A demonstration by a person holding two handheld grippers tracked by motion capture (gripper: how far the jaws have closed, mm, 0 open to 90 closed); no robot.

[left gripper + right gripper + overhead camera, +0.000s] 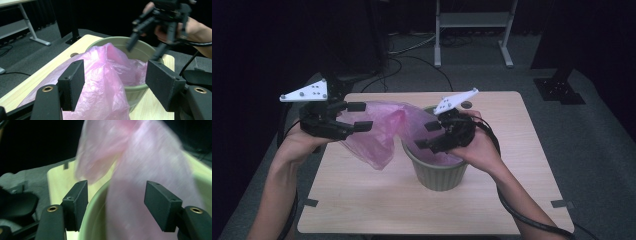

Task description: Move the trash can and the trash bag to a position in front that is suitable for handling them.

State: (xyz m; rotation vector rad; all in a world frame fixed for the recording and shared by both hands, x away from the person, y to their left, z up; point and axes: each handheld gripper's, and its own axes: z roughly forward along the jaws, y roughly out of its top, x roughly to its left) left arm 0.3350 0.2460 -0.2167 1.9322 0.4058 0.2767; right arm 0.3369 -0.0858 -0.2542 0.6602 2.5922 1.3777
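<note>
Pink bag (379,131) hides the green bin's (437,175) inside.

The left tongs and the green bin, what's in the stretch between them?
The pink plastic bag spans it: in the high view it runs from the left tongs to the green bin, its far end tucked inside. The left gripper view shows the same.

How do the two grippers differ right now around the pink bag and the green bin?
The left gripper hangs beside the green bin, over the table; the right gripper hovers above the bin's rim. In its own view the left gripper has the pink bag between its jaws; the right gripper's jaws straddle the rim and the bag. Both stand open, pressing nothing.
</note>
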